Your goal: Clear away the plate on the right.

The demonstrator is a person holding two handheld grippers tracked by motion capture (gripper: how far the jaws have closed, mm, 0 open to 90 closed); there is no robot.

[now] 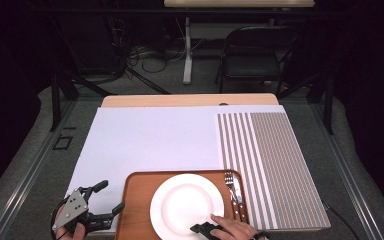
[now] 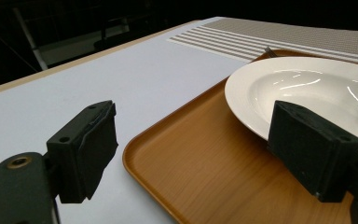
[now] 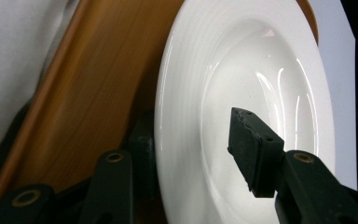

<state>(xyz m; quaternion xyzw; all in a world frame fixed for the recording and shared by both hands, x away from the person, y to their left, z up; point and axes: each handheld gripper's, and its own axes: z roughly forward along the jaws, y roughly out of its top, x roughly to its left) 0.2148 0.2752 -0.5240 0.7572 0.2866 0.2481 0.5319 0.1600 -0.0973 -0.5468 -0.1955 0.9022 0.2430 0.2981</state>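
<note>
white plate (image 3: 223,70) rim sits between right gripper (image 3: 191,154) jaws, pads apart; plate on wooden tray (image 3: 88,93)

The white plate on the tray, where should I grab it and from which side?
Grip the white plate by its broad flat rim at the near edge, one jaw above and one beneath. The right gripper already straddles it there; fork and knife crowd the right side.

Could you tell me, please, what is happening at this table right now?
A person works with a hand-held gripper in each hand at a wooden tray that carries a white plate, with a fork and knife beside it. The right gripper straddles the plate's near rim, one jaw above and one under it, apparently not clamped. The left gripper stands open at the tray's left edge, one jaw over the tray and one outside it, gripping nothing.
</note>
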